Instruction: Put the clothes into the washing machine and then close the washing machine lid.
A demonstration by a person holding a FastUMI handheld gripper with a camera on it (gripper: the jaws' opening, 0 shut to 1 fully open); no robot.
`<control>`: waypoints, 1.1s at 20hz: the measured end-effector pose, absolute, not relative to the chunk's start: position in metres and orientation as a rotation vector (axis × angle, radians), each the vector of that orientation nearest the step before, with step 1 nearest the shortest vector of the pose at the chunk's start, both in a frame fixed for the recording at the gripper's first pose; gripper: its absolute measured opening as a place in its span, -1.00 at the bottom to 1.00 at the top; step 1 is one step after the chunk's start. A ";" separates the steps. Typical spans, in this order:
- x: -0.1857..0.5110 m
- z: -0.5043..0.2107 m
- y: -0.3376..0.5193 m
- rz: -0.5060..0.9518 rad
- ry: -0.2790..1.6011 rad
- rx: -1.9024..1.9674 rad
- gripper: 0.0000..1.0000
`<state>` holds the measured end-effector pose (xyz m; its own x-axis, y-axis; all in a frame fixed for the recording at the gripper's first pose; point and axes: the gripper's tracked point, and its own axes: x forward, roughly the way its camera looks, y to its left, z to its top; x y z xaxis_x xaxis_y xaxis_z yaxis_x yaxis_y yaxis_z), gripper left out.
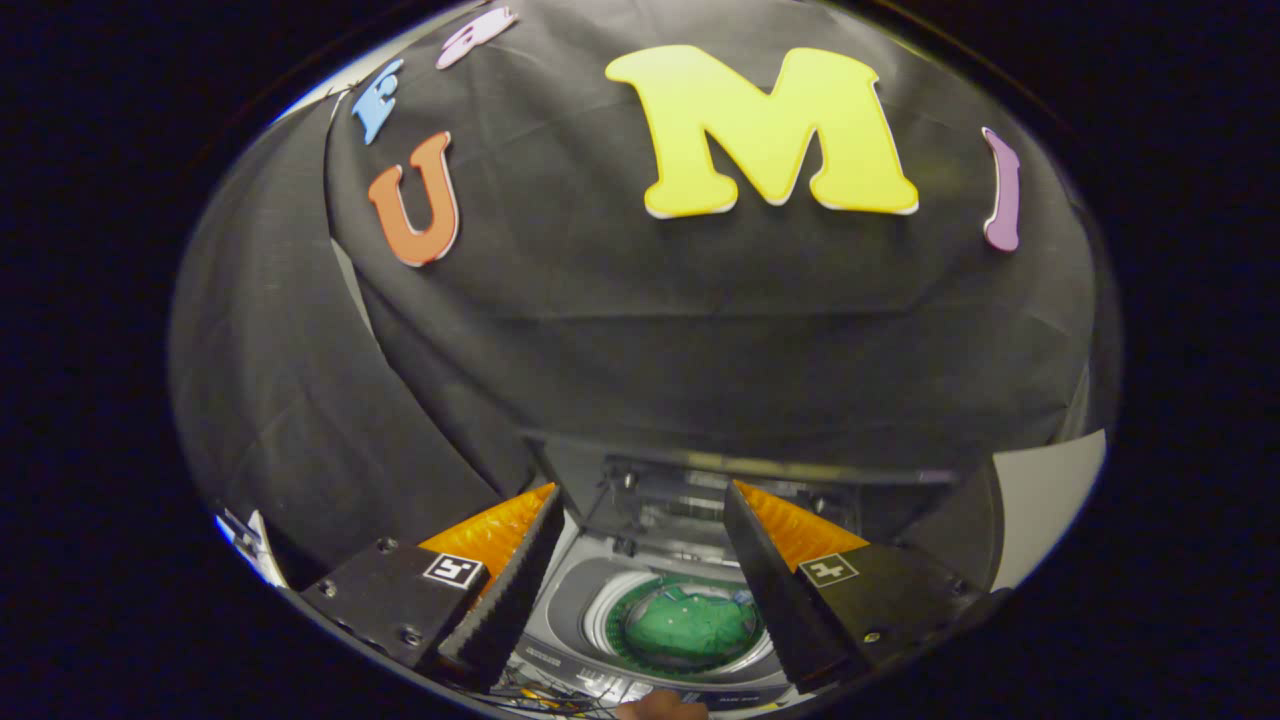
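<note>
Down inside the round drum of the washing machine (600,640) lies the green clothing (692,627), a crumpled heap with no clear long axis or pointing end; its folds are too small to make out. The drum opening faces upward, and the lid (690,490) stands raised at the far side, against the black cloth wall (700,330). The clothing sits between the two fingers and below them, nearer the right one, whose edge covers part of the drum's right rim. The gripper (645,545) hangs above the machine with its fingers spread wide and holding nothing. The near control panel (600,682) is cut off. Loose wires (550,697) lie at its near left.
</note>
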<state>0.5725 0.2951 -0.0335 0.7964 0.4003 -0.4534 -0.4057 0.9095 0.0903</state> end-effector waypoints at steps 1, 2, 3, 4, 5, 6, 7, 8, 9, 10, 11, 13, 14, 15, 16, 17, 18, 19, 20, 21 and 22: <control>0.582 -0.030 0.293 0.413 0.475 -0.016 0.99; 0.592 -0.032 0.293 0.397 0.474 -0.020 0.99; 0.603 -0.034 0.290 0.378 0.480 -0.031 0.99; 0.613 -0.037 0.288 0.358 0.480 -0.043 0.99; 0.628 -0.039 0.281 0.314 0.473 -0.064 0.99; 0.635 -0.042 0.278 0.288 0.476 -0.077 0.99; 0.636 -0.048 0.278 0.282 0.489 -0.074 0.99; 0.639 -0.055 0.277 0.271 0.508 -0.074 0.99; 0.648 -0.062 0.277 0.259 0.518 -0.069 0.99; 0.657 -0.071 0.276 0.245 0.532 -0.068 0.99; 0.661 -0.079 0.273 0.231 0.545 -0.065 0.99; 0.665 -0.084 0.272 0.229 0.525 -0.033 1.00; 0.665 -0.089 0.271 0.220 0.535 -0.028 1.00; 0.665 -0.091 0.270 0.227 0.543 -0.006 1.00; 0.667 -0.091 0.270 0.232 0.539 0.007 1.00; 0.666 -0.091 0.272 0.237 0.540 0.005 1.00; 0.666 -0.091 0.271 0.237 0.546 0.004 1.00; 0.664 -0.092 0.271 0.236 0.552 0.002 1.00; 0.663 -0.092 0.271 0.236 0.557 0.003 1.00; 0.664 -0.092 0.271 0.235 0.553 0.006 1.00; 0.664 -0.091 0.271 0.237 0.539 0.002 1.00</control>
<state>0.6644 0.2711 -0.0909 0.8317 0.2242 -0.5080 -0.2229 0.9727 0.0643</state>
